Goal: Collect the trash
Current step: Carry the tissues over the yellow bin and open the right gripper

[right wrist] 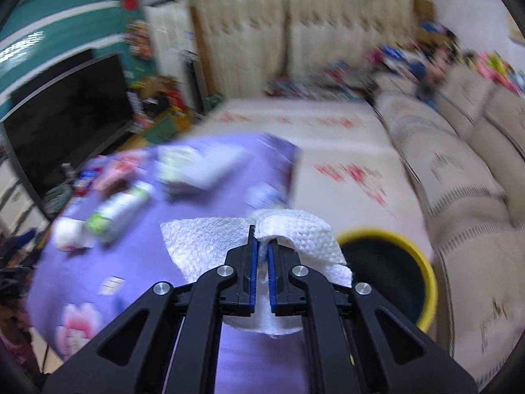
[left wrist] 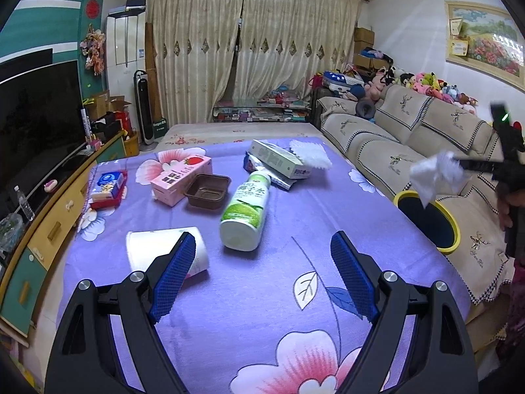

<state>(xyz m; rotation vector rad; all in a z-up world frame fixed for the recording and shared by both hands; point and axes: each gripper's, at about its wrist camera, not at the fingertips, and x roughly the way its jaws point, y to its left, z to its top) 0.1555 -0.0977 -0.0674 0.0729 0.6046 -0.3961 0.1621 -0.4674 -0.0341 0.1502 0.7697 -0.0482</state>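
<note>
My right gripper [right wrist: 261, 246] is shut on a white paper towel [right wrist: 210, 246], held in the air beside a yellow-rimmed bin [right wrist: 423, 259]. In the left wrist view the same towel [left wrist: 436, 174] hangs above the bin [left wrist: 451, 220] at the table's right edge. My left gripper [left wrist: 262, 246] is open and empty over the purple flowered cloth [left wrist: 262, 295]. Ahead of it lie a green-labelled white bottle [left wrist: 246, 213] on its side and a tipped white paper cup [left wrist: 157, 249] by the left finger.
Further back on the table are a brown plastic tray [left wrist: 207, 191], a pink carton [left wrist: 180, 177], a blue and red pack [left wrist: 108, 187], a white box [left wrist: 275, 157] and a white sponge pad [left wrist: 310, 153]. A sofa [left wrist: 410, 138] stands right, a TV cabinet [left wrist: 65, 203] left.
</note>
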